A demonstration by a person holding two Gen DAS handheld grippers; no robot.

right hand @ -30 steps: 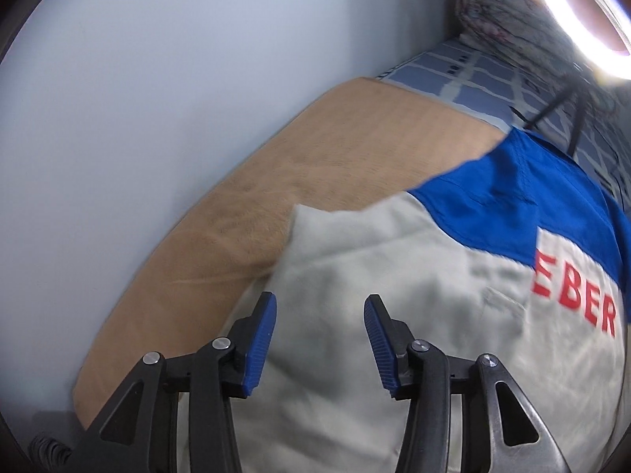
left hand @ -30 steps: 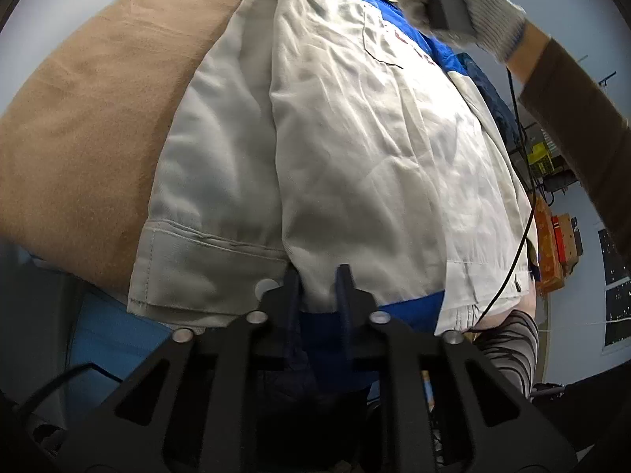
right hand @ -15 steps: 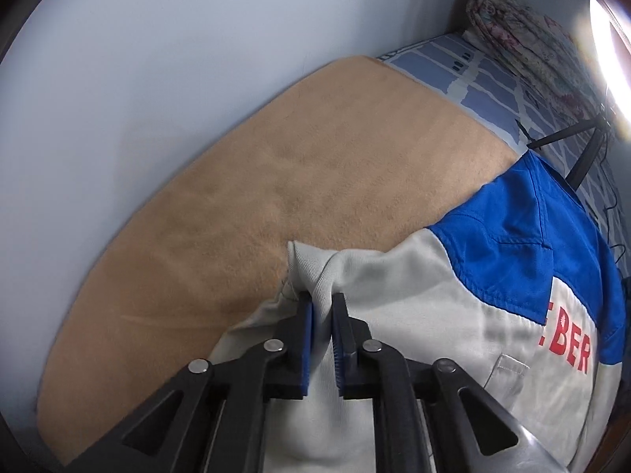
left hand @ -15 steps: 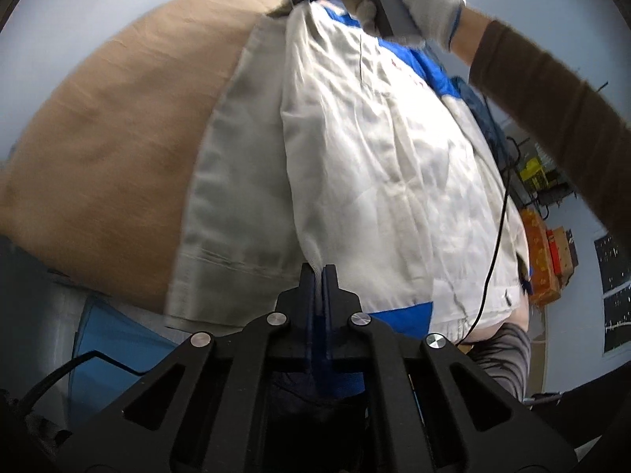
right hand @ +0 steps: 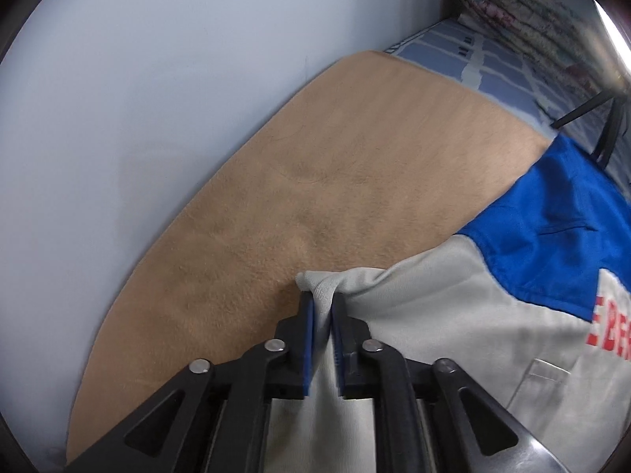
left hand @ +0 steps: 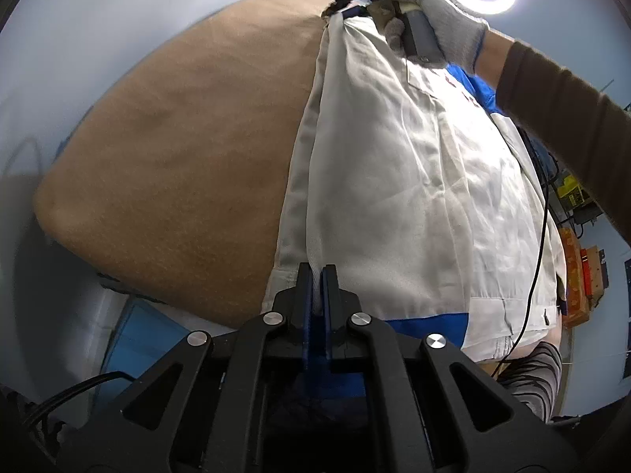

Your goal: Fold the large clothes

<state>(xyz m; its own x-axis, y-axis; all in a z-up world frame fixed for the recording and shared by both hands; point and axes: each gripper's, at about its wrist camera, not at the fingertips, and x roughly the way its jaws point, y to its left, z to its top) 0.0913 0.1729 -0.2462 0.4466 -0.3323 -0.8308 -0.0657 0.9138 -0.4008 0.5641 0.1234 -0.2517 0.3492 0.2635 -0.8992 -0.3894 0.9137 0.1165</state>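
Two grips: both set on one side edge of the jacket, one at each end.
Jacket: spread front-up on the tan blanket, filling centre and right of the left wrist view; grey-white body, blue yoke and red letters at right in the right wrist view.
Left gripper: bottom centre of its view, nearly pressed together, pinching the grey edge fold near the hem, blue band just beside it.
Right gripper: bottom centre of its view, pinching a bunched grey corner near the shoulder; jaws just eased apart a little, cloth between the pads and touching them.
Right hand: gloved, top centre of the left wrist view, holding the far gripper at the jacket's upper end.
Edge: drawn taut between the two pinches, raised as a ridge off the blanket; a narrow strip already doubled along the left side.
Done: jacket laid out flat, side edge gathered and gripped at both ends.
Left: likely carrying that edge across toward the right side, then the other side and sleeve, then folding hem to collar.
Progress: early, judged from the wide unfolded body.
Risk: upper pinch looks loose, corner may slip.
Blanket: bare at left in both views, room for the fold.
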